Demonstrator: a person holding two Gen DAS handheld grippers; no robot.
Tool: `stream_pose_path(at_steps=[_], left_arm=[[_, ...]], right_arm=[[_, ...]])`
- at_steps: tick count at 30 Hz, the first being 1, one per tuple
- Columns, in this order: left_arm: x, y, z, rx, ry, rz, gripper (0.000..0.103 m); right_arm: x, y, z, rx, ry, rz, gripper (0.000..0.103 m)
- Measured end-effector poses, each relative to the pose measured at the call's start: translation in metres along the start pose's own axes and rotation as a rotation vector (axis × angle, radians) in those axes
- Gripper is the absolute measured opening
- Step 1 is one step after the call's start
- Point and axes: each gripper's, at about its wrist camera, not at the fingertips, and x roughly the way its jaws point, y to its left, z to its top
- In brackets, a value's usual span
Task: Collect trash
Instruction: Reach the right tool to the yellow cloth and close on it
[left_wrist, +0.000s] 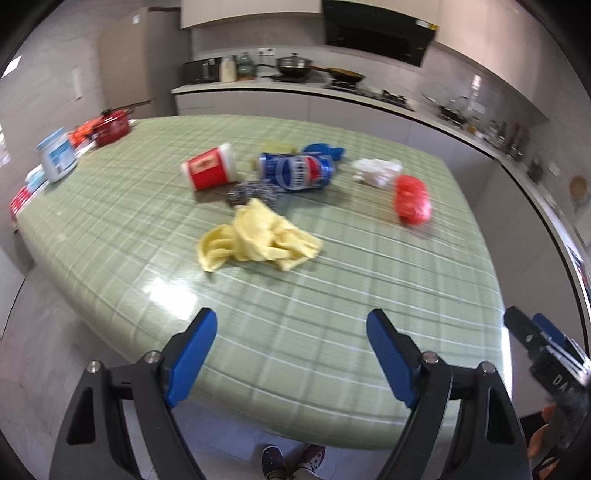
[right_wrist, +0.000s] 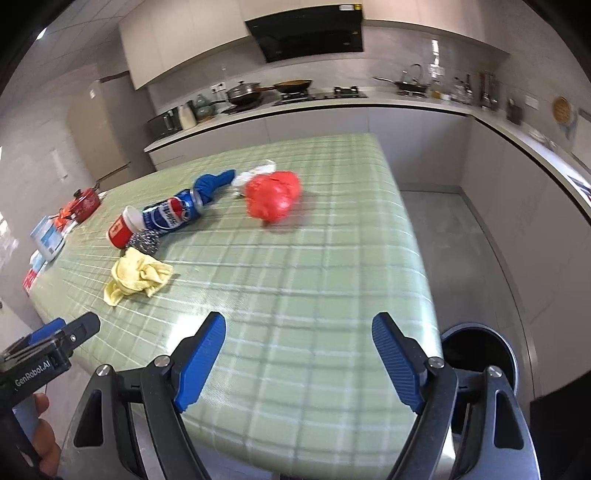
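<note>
Trash lot on green checked table, both grippers empty, nothing lifted yet.

Nearest us, the left gripper and right gripper hang over the table's near edge, fingers spread wide, holding nothing. A dark bin sits on the floor at 4 o'clock. Further out at 11 o'clock: crumpled yellow cloth, steel scourer, tipped red cup, Pepsi can on its side, blue cloth. At 12 to 1 o'clock: white tissue, glossy red plastic bag. Risks, we judge: the can or cup rolling off when nudged; limp cloth or slick bag slipping from a shallow pinch; cookware at 10 o'clock mistaken for trash.
</note>
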Motion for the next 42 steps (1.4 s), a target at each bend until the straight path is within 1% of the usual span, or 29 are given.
stream_pose_path(at_steps=[3,6,9,11,16,19,21,26,28,32,37,42], left_arm=[[0.011,0.01,0.008,-0.026,0.024,0.028,0.084],[0.02,0.018,0.016,-0.042,0.027,0.05,0.084],[0.034,0.021,0.021,-0.052,0.045,0.054,0.084],[0.044,0.021,0.025,-0.044,0.061,0.056,0.084],[0.068,0.026,0.036,-0.02,0.091,0.027,0.084],[0.084,0.034,0.047,0.013,0.105,0.002,0.084],[0.091,0.041,0.056,0.025,0.112,-0.014,0.084],[0.096,0.069,0.078,0.056,0.073,-0.015,0.084],[0.099,0.083,0.084,0.059,0.063,-0.01,0.084],[0.106,0.107,0.09,0.05,0.069,-0.011,0.084],[0.116,0.135,0.094,0.019,0.085,-0.001,0.084],[0.121,0.151,0.098,0.003,0.087,0.009,0.084]], right_arm=[[0.014,0.006,0.012,-0.009,-0.001,0.032,0.083],[0.029,0.01,0.022,-0.004,0.016,0.073,0.083],[0.04,0.014,0.027,-0.022,0.013,0.069,0.083],[0.047,0.014,0.03,-0.009,0.028,0.077,0.083],[0.062,0.02,0.037,0.007,0.034,0.056,0.083],[0.072,0.031,0.039,0.015,0.035,0.035,0.083],[0.08,0.041,0.039,0.032,0.044,0.021,0.083],[0.101,0.078,0.042,0.04,0.054,0.02,0.083],[0.109,0.098,0.043,0.034,0.054,0.033,0.083],[0.128,0.139,0.041,-0.006,0.071,0.066,0.083],[0.142,0.177,0.041,-0.048,0.082,0.115,0.083],[0.156,0.212,0.039,-0.085,0.102,0.16,0.083]])
